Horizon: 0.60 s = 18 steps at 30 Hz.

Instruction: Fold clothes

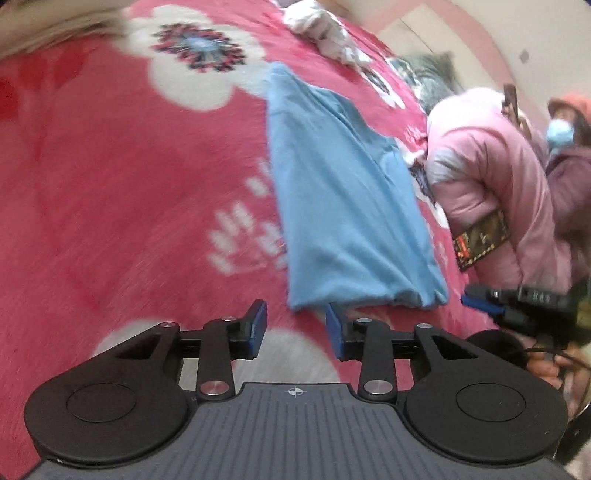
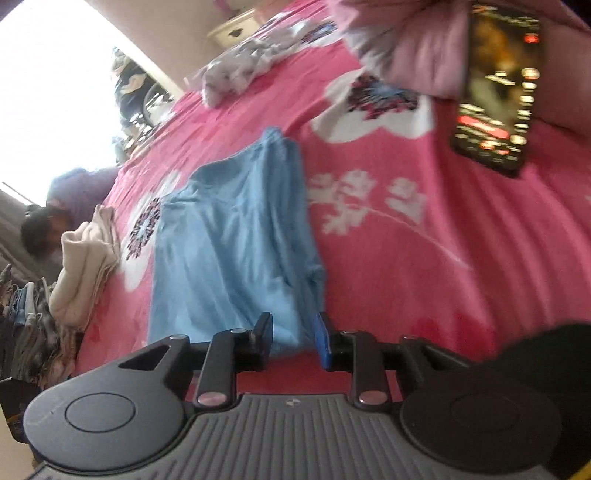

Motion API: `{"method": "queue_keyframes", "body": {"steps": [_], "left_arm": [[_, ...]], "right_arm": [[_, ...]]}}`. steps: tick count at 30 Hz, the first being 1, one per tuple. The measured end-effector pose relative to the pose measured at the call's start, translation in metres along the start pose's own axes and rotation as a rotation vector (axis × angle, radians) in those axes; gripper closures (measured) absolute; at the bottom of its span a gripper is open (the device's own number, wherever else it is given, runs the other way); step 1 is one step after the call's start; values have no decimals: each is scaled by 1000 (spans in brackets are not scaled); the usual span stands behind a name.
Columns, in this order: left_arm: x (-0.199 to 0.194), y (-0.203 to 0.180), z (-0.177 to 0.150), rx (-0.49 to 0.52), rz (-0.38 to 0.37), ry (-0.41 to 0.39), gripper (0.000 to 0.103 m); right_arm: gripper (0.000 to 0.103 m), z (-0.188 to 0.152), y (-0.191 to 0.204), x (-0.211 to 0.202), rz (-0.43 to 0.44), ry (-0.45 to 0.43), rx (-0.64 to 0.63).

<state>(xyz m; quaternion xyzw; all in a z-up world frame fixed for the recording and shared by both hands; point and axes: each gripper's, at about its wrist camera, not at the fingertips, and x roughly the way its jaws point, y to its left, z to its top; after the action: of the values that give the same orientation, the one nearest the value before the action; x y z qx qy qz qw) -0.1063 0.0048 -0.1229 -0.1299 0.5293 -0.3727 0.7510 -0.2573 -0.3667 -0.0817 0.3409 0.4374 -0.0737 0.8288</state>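
A light blue garment [image 1: 343, 199] lies folded into a long strip on a pink flowered bedspread [image 1: 129, 184]. My left gripper [image 1: 295, 328] is open and empty, just short of the garment's near left corner. The other gripper [image 1: 509, 302] shows at the right of that view, beside the garment's near right corner. In the right wrist view the blue garment [image 2: 229, 251] runs away from me, and my right gripper [image 2: 291, 336] is open with its jaws at the garment's near edge, not closed on it.
A white crumpled garment [image 1: 325, 33] lies at the far end of the bed. A cream folded garment [image 2: 85, 266] sits at the bed's left edge. A person in a pink jacket [image 1: 487, 173] holds a phone [image 2: 498, 88] over the bed. A masked person [image 1: 565, 129] stands behind.
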Motion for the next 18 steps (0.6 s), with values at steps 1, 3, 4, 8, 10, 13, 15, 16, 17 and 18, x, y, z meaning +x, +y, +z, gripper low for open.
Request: {"method": "queue_keyframes", "body": {"steps": [1, 3, 4, 8, 10, 13, 15, 16, 17, 18], "left_arm": [[3, -4, -1, 39, 12, -7, 68], [5, -14, -5, 134, 46, -23, 68], [4, -20, -8, 188, 67, -30, 68], [12, -40, -16, 347, 117, -39, 68], [17, -47, -19, 407, 142, -40, 69], [29, -48, -19, 445, 167, -12, 72], [30, -45, -19, 449, 166, -8, 72], [29, -44, -19, 448, 163, -7, 72], [28, -42, -19, 441, 160, -3, 72], [27, -42, -18, 431, 156, 2, 72]], "right_arm": [[75, 3, 3, 6, 8, 12, -16], [75, 5, 3, 19, 10, 37, -20], [75, 5, 1, 22, 11, 44, -12], [95, 6, -4, 32, 17, 54, 5], [101, 7, -6, 30, 6, 32, 4], [102, 10, -1, 21, -25, -39, -56], [102, 11, -2, 20, -50, -60, -73], [102, 10, -6, 23, -60, -55, -68], [102, 10, -11, 26, -69, -46, -58], [102, 9, -15, 29, -79, -37, -49]]}}
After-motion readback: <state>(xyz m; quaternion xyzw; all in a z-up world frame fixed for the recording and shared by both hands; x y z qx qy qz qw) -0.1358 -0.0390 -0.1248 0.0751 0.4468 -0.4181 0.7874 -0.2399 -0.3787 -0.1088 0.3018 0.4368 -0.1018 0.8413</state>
